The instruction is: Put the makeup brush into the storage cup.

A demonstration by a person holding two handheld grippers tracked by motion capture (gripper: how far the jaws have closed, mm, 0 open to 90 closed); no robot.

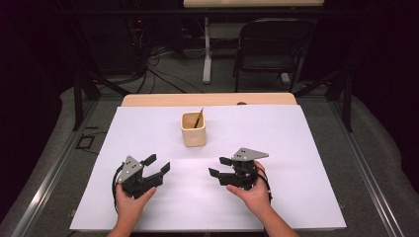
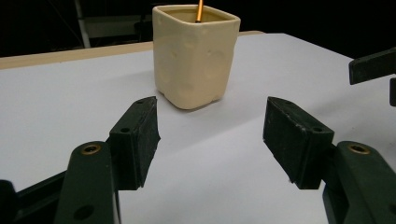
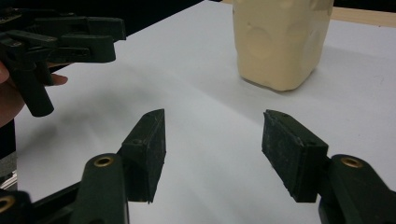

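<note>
We hold the left gripper [image 1: 157, 164] low on the white sheet [image 1: 306, 197], jaws wide, empty, aimed at the cream cup [image 1: 193, 129]. The cup stands mid-sheet toward the far edge, pencil [image 1: 198, 118] leaning inside, open room all round. Right gripper [image 1: 220, 166] mirrors it, also spread wide and empty, clear approach.

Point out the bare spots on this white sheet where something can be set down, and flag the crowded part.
Bare: the white sheet right of the cream cup, the stretch to the cup's left, and the strip between the left gripper and the right gripper. Crowded: just before the cup, where both open grippers point; a pencil stands inside it.
</note>
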